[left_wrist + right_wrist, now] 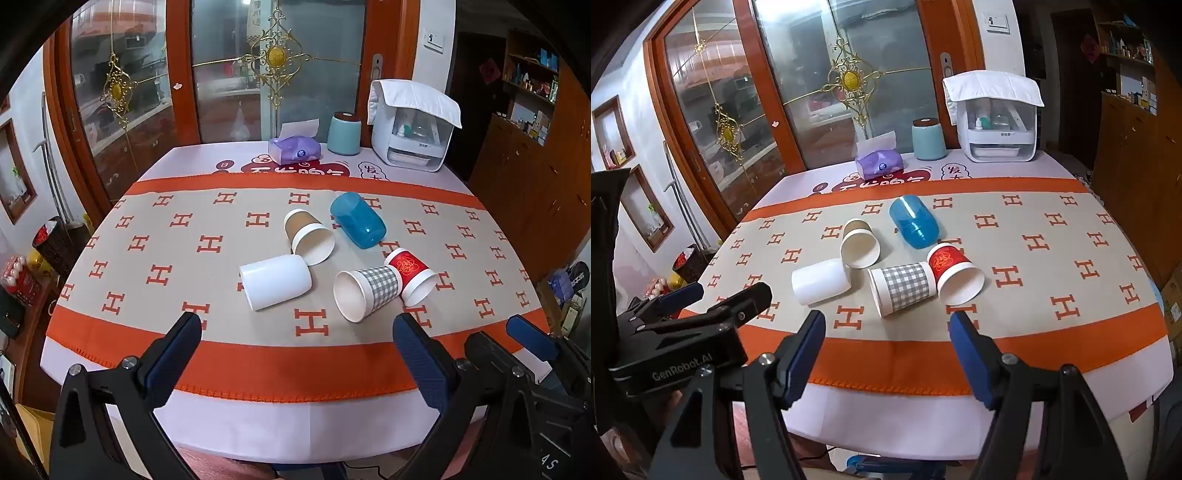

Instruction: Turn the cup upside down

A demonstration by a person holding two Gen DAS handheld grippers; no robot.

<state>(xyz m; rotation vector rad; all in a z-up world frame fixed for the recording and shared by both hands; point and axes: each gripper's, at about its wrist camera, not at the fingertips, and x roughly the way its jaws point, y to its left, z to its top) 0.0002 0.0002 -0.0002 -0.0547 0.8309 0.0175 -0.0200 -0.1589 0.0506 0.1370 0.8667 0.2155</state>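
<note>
Several cups lie on their sides on the patterned cloth: a white cup (275, 282) (820, 281), a brown paper cup (309, 236) (860, 243), a blue plastic cup (357, 220) (914, 221), a grey checked paper cup (367, 291) (902, 288) and a red paper cup (413, 276) (955, 273). My left gripper (297, 325) is open and empty, above the near edge of the table, short of the cups. My right gripper (888, 325) is open and empty too, just right of the left one, which also shows in the right wrist view (716, 295).
At the table's far edge stand a purple tissue pack (294, 149), a pale teal canister (344, 133) and a white appliance (412, 127) with a cloth on top. Glass sliding doors are behind; wooden cabinets are to the right.
</note>
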